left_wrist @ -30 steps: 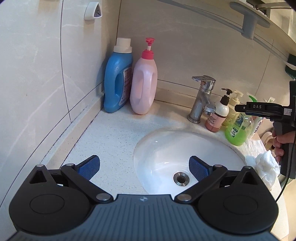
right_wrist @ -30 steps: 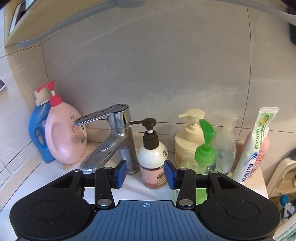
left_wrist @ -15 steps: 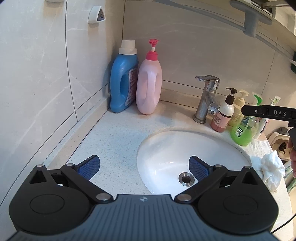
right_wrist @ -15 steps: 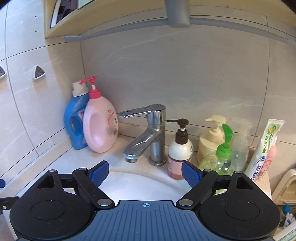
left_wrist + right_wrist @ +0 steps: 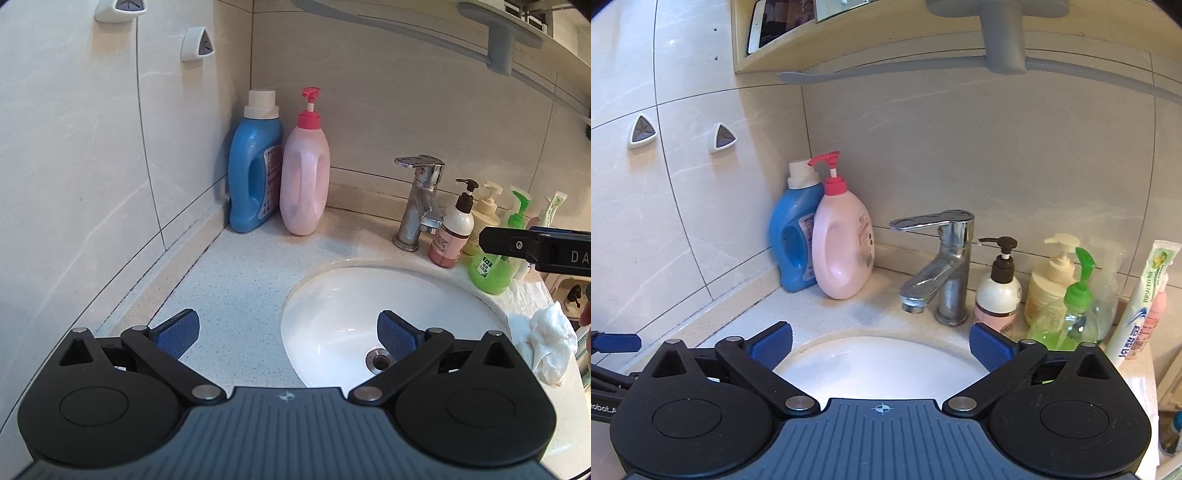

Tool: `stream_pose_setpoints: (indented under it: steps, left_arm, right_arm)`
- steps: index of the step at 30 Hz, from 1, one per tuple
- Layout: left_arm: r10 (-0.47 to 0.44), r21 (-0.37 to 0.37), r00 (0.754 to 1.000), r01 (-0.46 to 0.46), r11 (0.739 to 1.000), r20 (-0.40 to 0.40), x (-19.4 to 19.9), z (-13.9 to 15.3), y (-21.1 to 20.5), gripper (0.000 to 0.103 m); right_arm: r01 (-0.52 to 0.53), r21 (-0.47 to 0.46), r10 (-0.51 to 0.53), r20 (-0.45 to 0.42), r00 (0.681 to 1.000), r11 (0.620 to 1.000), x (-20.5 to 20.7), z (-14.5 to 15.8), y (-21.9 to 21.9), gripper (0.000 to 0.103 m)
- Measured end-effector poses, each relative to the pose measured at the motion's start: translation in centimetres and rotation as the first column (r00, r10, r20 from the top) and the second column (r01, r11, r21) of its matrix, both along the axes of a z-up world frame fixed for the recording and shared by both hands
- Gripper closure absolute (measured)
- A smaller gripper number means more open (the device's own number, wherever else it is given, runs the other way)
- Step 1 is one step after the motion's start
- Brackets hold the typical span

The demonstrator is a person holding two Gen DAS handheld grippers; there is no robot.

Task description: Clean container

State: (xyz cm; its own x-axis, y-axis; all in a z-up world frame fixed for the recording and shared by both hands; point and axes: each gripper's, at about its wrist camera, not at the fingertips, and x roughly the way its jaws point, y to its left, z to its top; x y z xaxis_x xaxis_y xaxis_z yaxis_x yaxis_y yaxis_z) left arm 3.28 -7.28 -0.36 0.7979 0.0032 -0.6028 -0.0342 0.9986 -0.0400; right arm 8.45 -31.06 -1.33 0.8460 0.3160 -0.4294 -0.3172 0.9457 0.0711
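Both tools, left (image 5: 288, 328) and right (image 5: 881, 341), have pulled back from the faucet (image 5: 942, 269) and now gape wide and empty, so cleaning hasn't begun.

Your white sink basin (image 5: 332, 314) lies empty and glossy, drain at bottom, under and ahead of your right fingers (image 5: 991, 345).

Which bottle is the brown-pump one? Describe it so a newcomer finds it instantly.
Start at the chrome faucet behind the white sink. The first bottle to its right, almost touching the base, is the brown-pump bottle. It alone has a dark brown pump, white shoulders and a pink lower band; the cream pump bottle and green pump bottle stand further right.
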Motion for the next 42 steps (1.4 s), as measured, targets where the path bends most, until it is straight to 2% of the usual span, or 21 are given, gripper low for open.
stream_pose_setpoints:
  steps: [4, 8, 19, 24, 29, 34, 42]
  left_arm:
    - [0.032, 0.004, 0.999, -0.032, 0.999, 0.029, -0.6, 0.4, 0.7, 0.0]
    - [0.023, 0.014, 0.999, -0.023, 1.0, 0.032, -0.9, 0.5, 1.3, 0.0]
    - [0.009, 0.013, 1.0, -0.009, 1.0, 0.0, -2.1, 0.0, 3.8, 0.0]
    - [0.044, 0.014, 0.999, -0.044, 0.999, -0.032, -2.4, -0.5, 5.2, 0.0]
    - [0.016, 0.021, 0.999, -0.015, 1.0, -0.029, -2.7, -0.6, 6.1, 0.0]
    - [-0.004, 0.053, 1.0, 0.002, 0.999, 0.023, -3.5, -0.7, 6.0, 0.0]
    - [-0.076, 0.066, 0.997, 0.076, 0.995, -0.008, -3.6, -1.3, 5.5, 0.0]
  right_arm:
    - [0.016, 0.024, -0.016, -0.008, 1.0, 1.0, -0.4, 0.0, 0.6, 0.0]
    - [0.015, 0.023, -0.015, 0.004, 1.0, 1.0, -1.0, 0.0, 1.4, 0.0]
    - [0.041, 0.039, -0.04, -0.021, 0.999, 0.998, -1.9, -0.6, 4.2, 0.0]
    - [0.074, 0.036, -0.073, -0.036, 0.997, 0.997, -2.4, -1.1, 5.5, 0.0]
    - [0.079, 0.057, -0.076, -0.04, 0.996, 0.995, -2.9, -1.4, 6.4, 0.0]
    - [0.083, 0.04, -0.081, -0.055, 0.995, 0.996, -3.0, -1.5, 7.3, 0.0]
    - [0.092, 0.068, -0.088, -0.069, 0.994, 0.993, -3.5, -2.0, 7.1, 0.0]
